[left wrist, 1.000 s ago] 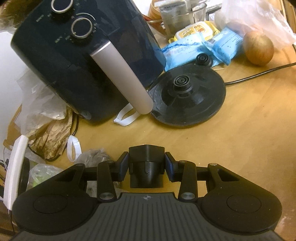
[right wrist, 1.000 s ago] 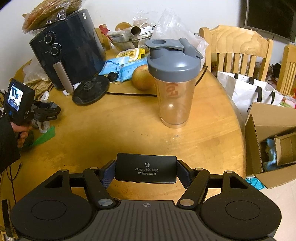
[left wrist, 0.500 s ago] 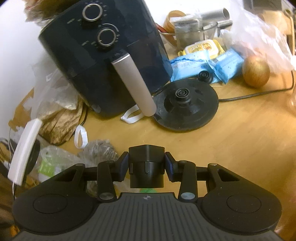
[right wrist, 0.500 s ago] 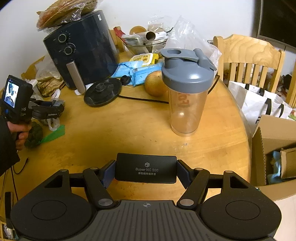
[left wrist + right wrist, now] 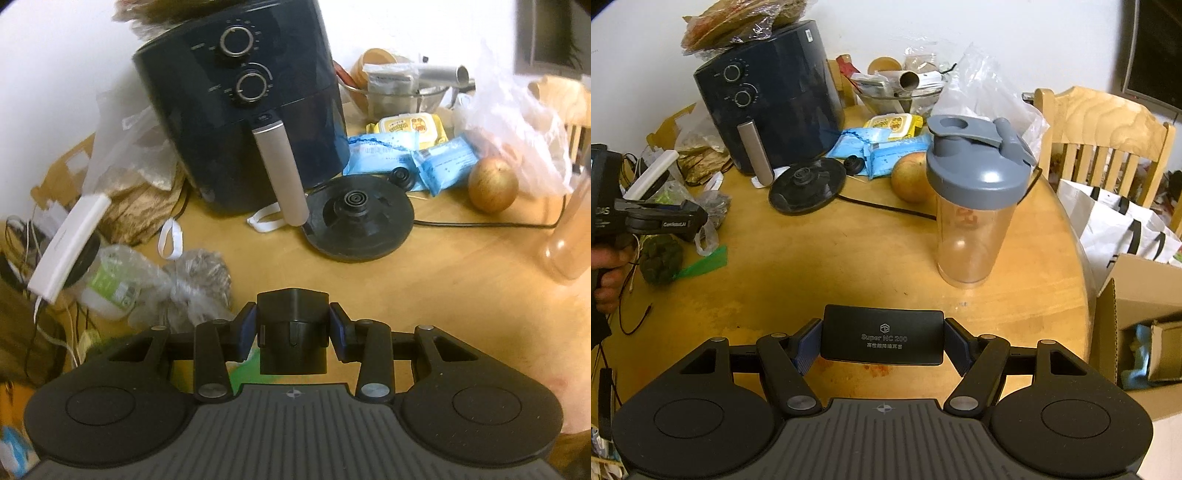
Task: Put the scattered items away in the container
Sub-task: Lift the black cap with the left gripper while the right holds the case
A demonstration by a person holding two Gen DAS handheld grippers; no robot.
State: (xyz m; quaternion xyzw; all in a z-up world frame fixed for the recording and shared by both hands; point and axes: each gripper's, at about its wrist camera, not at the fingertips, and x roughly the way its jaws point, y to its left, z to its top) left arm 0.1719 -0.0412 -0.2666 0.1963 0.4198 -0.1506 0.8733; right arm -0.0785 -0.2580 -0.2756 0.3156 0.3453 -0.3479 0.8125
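Over the round table [image 5: 798,280], both grippers carry something. Left gripper [image 5: 291,334] is clamped on a small black block [image 5: 291,321]; right gripper [image 5: 882,345] is clamped on a flat black case [image 5: 882,334] printed "Super NC 200". Both loads hang above the wood, not set down.

Step in hand, as I judge it: transport, two items picked and on the way to a container. Likely target is the cardboard box [image 5: 1137,295] off the table's right edge, open, with stuff already inside; the lidded shaker [image 5: 975,206] seems unlikely since its cap is on. Next move calls for swinging right past the shaker without knocking it, then letting go over the box opening.

Other clutter remains: air fryer [image 5: 251,110], kettle base [image 5: 358,218], blue packets [image 5: 388,155], round fruit [image 5: 493,184], plastic bags.

Versus a second back: left view has pulled away and risen, so the fryer looks smaller and more upright, and more left-side clutter shows. Right view shifted too, shaker now further right. Grips unchanged.
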